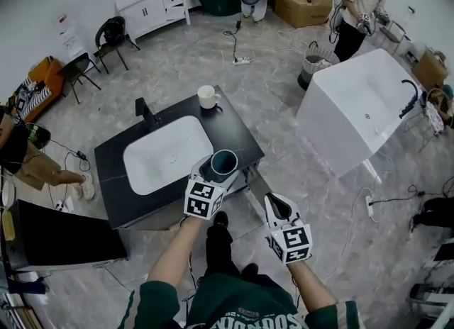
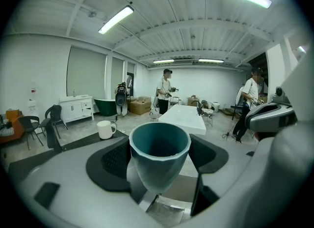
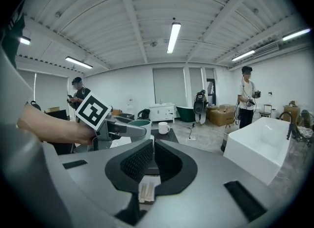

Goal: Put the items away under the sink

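Head view: two cups, teal cup (image 1: 224,162) in left claw (image 1: 217,171), white mug (image 1: 207,97).

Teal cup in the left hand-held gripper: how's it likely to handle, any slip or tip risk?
The teal cup tapers toward its base, so it may slide upward under a hard squeeze. It looks rigid, so it's unlikely to deform. With that narrow base, it's likely tippy when set down.

— What do your claws look like?
— Both are grey-shelled. My left gripper (image 1: 222,168) and right gripper (image 1: 278,207) each carry a white cube (image 1: 204,200) with black square markers, and the pads (image 3: 136,163) are black and ribbed.
— And you?
— At the bottom of the frame: green sleeves (image 1: 152,303), white lettering (image 1: 245,318), dark trousers (image 1: 218,253).
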`<state>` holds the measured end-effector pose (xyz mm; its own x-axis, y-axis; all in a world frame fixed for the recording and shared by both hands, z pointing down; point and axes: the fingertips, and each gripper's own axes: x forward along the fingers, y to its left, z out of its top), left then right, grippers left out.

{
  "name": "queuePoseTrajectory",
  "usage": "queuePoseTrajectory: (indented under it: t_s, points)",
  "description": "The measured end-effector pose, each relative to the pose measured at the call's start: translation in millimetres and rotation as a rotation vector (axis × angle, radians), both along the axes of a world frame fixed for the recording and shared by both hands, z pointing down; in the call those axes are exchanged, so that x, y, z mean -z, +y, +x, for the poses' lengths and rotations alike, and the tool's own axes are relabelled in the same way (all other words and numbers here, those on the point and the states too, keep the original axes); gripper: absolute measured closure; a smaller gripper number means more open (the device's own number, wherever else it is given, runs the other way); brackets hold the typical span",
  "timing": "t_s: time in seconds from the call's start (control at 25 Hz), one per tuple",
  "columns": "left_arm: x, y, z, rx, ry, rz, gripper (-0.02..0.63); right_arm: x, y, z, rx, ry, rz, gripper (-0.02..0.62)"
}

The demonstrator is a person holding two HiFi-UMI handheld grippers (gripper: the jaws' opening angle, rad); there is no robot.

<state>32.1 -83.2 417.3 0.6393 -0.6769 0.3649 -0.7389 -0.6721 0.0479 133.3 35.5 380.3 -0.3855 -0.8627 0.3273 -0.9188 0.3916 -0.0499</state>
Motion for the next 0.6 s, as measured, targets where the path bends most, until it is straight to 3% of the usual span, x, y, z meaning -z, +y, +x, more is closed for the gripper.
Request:
queuePoseTrajectory:
  t_s: [0.28, 0.6]
  points:
    - [-19, 82, 27, -0.03, 0.009, -0.036, 0.229, -21, 48, 8, 0.012, -0.054, -0.009, 0.551]
    - [-99, 107, 50, -0.089, 0.017, -0.057, 0.229, -75, 48, 9, -0.012, -0.047, 0.004, 0.551]
